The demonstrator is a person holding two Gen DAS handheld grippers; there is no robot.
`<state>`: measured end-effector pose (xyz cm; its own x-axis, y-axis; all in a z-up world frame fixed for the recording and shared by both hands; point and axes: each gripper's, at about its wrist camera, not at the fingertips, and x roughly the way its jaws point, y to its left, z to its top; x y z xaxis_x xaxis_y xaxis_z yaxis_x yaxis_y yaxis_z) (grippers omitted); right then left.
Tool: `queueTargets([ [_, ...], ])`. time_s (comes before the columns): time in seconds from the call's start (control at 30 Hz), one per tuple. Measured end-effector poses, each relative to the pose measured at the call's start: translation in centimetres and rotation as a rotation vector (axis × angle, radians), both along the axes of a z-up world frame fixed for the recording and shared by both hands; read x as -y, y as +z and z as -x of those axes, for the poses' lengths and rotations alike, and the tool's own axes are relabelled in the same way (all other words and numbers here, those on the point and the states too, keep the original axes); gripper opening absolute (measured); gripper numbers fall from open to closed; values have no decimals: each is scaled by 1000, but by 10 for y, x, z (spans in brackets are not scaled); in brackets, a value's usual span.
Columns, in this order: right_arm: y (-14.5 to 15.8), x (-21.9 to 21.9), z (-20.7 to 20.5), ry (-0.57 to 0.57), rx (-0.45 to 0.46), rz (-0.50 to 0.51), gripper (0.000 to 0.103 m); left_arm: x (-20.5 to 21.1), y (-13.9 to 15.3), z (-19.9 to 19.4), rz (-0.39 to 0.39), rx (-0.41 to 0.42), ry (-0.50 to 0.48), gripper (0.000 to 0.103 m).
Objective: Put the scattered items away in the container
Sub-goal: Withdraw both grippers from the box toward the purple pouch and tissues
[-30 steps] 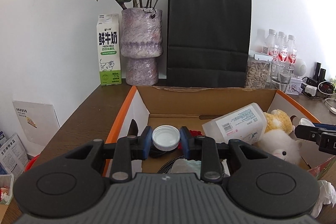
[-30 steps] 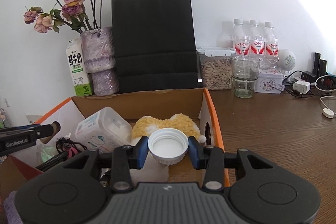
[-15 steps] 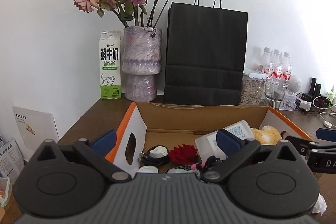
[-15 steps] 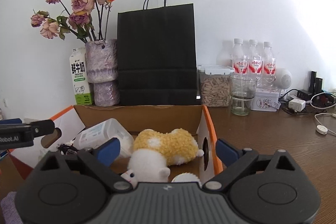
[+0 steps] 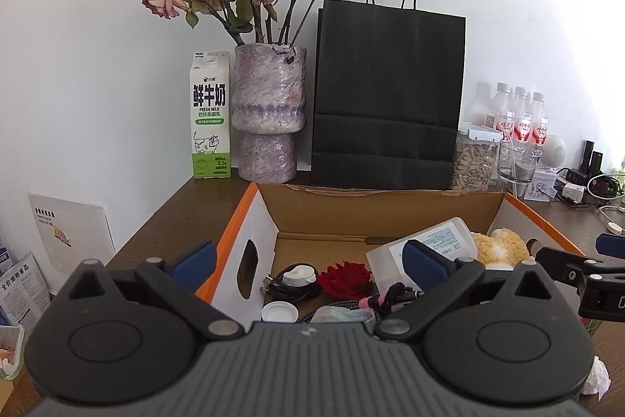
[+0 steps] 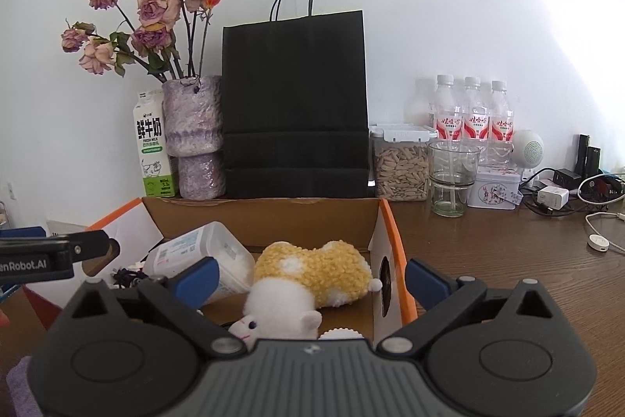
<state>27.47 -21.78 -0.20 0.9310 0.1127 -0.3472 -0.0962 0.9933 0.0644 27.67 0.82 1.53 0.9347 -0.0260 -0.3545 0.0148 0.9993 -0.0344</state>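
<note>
An open cardboard box (image 5: 238,221) with an orange rim lies under both grippers. My left gripper (image 5: 308,256) stands open over its left part, with nothing between the pads. Below it lie a white cap (image 5: 278,311), a red rose (image 5: 345,278), a black cable with a white plug (image 5: 295,280) and a clear plastic container (image 5: 429,241). My right gripper (image 6: 311,280) is open above the box's (image 6: 390,221) right part. A yellow and white plush toy (image 6: 312,272) and a second white cap (image 6: 340,333) lie beneath it. The gripper body hides part of this cap.
Behind the box stand a black paper bag (image 5: 386,96), a purple vase of dried roses (image 5: 267,112) and a milk carton (image 5: 209,116). To the right are a seed jar (image 6: 400,167), a glass (image 6: 451,178), water bottles (image 6: 472,116), chargers and cables (image 6: 554,196). A crumpled tissue (image 5: 595,380) lies beside the box.
Both grippers were shut on white caps and have opened wide. The caps have dropped and now lie in the box.
</note>
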Motion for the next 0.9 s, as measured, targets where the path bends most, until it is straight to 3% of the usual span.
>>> queueTargets([
  [0.33, 10, -5, 11, 7, -2, 2, 102, 2, 11, 23, 1, 34, 4, 103],
  [0.63, 20, -6, 48, 30, 9, 9, 102, 6, 12, 55, -15, 6, -15, 103],
  [0.9, 9, 2, 81, 55, -40, 40, 103, 0, 2, 80, -24, -64, -29, 103],
])
